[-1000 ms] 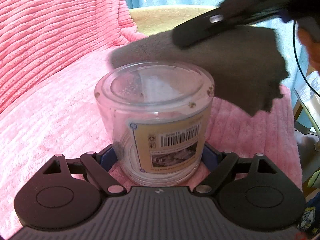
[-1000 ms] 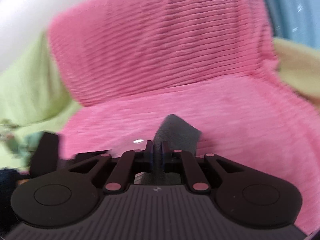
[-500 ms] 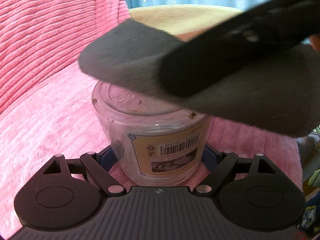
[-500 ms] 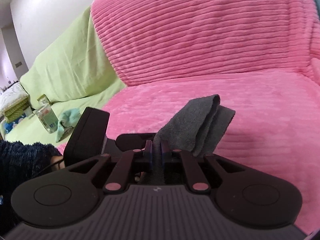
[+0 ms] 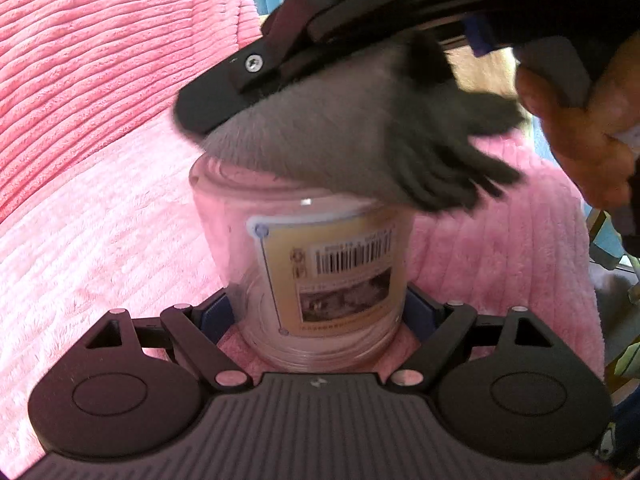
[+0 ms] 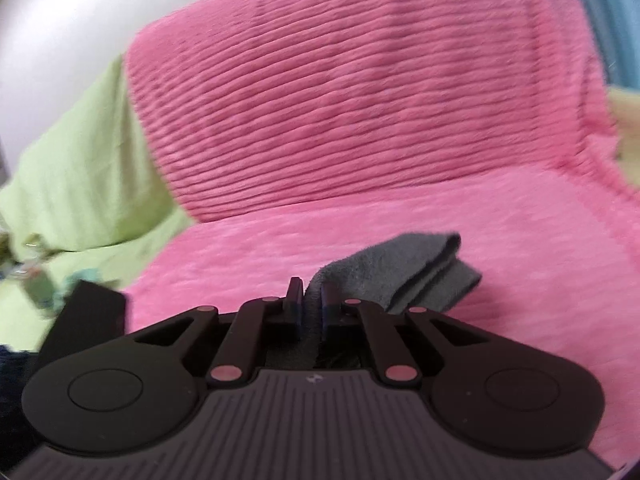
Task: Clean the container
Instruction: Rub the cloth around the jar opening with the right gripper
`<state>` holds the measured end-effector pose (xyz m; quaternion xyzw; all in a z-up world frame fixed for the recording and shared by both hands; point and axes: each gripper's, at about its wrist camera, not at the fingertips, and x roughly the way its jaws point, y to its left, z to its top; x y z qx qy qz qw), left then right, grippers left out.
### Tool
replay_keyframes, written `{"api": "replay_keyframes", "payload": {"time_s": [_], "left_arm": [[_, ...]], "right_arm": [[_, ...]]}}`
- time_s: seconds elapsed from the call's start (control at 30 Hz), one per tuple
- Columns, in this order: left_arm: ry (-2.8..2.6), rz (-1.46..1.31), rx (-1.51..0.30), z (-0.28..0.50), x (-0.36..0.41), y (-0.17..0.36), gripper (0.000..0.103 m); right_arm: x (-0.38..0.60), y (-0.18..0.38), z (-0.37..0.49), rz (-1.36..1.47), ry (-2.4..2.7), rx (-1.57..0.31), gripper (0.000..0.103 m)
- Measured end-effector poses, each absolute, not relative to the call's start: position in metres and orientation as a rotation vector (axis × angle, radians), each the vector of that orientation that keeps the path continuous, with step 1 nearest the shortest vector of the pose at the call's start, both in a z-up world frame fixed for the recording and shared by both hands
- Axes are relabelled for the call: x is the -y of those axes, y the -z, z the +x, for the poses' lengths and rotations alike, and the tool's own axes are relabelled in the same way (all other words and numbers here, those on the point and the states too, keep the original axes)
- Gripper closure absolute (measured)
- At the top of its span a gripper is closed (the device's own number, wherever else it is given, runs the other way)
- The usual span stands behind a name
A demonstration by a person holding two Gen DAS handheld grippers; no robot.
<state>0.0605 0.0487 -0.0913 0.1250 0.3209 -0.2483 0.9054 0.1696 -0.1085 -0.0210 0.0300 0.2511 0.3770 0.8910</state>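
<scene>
Cloth (image 5: 340,140) now pressed on jar (image 5: 316,264) top | right claw (image 6: 312,304) lower

Right gripper (image 6: 311,300) had its fingers pinched tight on a folded grey cloth (image 6: 404,272). Cloth stuck out forward and rightward past the fingertips. Beyond lay a pink ribbed blanket (image 6: 360,112) covering seat and backrest. Green sheet (image 6: 76,184) at left, blurred. A black block (image 6: 92,316) sat at lower left.
</scene>
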Motion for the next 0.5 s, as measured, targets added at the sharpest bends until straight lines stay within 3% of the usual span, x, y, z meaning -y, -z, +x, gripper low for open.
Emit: {"api": "replay_keyframes", "payload": {"time_s": [0.5], "left_arm": [[0.514, 0.264, -0.661, -0.016, -0.012, 0.084, 0.017]], "right_arm": [[0.146, 0.009, 0.163, -0.026, -0.451, -0.513, 0.096]]}}
